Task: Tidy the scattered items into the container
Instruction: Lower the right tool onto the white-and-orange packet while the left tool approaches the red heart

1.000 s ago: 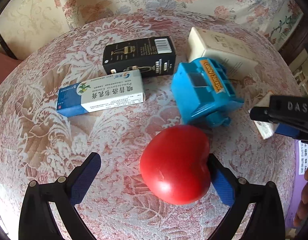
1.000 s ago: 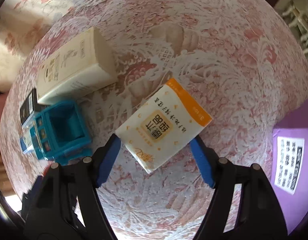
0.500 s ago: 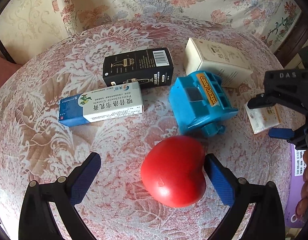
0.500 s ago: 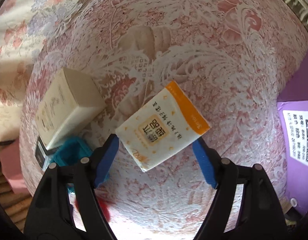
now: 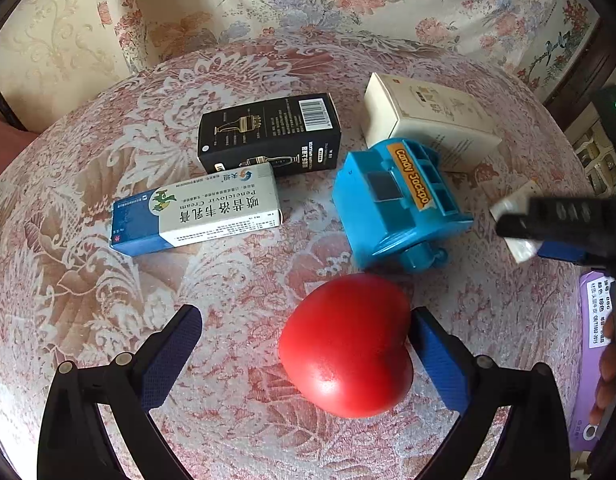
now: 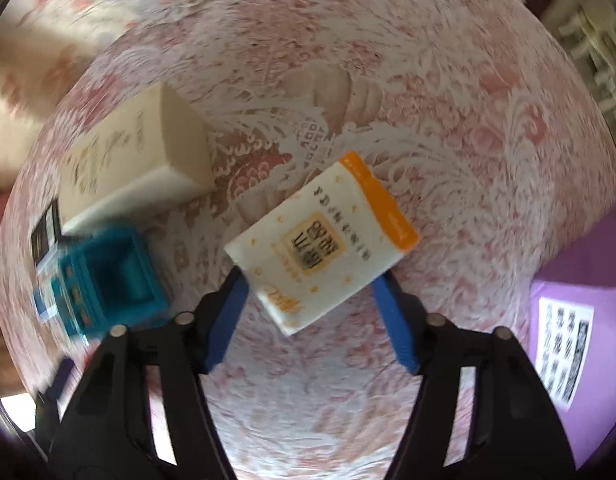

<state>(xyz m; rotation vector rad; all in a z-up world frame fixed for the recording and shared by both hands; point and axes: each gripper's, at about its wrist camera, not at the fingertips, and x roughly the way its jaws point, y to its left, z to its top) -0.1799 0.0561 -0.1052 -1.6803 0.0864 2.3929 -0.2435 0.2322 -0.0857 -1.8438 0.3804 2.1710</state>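
the tissue pack [image 6: 321, 242] sat clamped between the blue pads of the right gripper [image 6: 308, 300], lifted off the table [image 6: 447, 120] and tilted, orange edge pointing away. compared with a second ago, when it lay flat on the lace cloth between the open fingers, it was now up in the air and the right wrist view was smeared by motion, so the carry had started. the purple container [image 6: 579, 280] showed at the right edge of that view, near but not yet under the pack; judged next step was a swing over it and release.

the left gripper [image 5: 304, 344] hung wide apart over the table, right pad touching or just beside the red heart [image 5: 347, 344], left pad well clear; little had changed there over the last second. likely next pick for that side.

not yet tidied on the table: blue candy toy [image 5: 399, 208] just behind the heart, cream box [image 5: 427, 116], black box [image 5: 270, 132], and the blue-white cream carton [image 5: 196, 210] touching the black box's front edge. most of the task looked undone.
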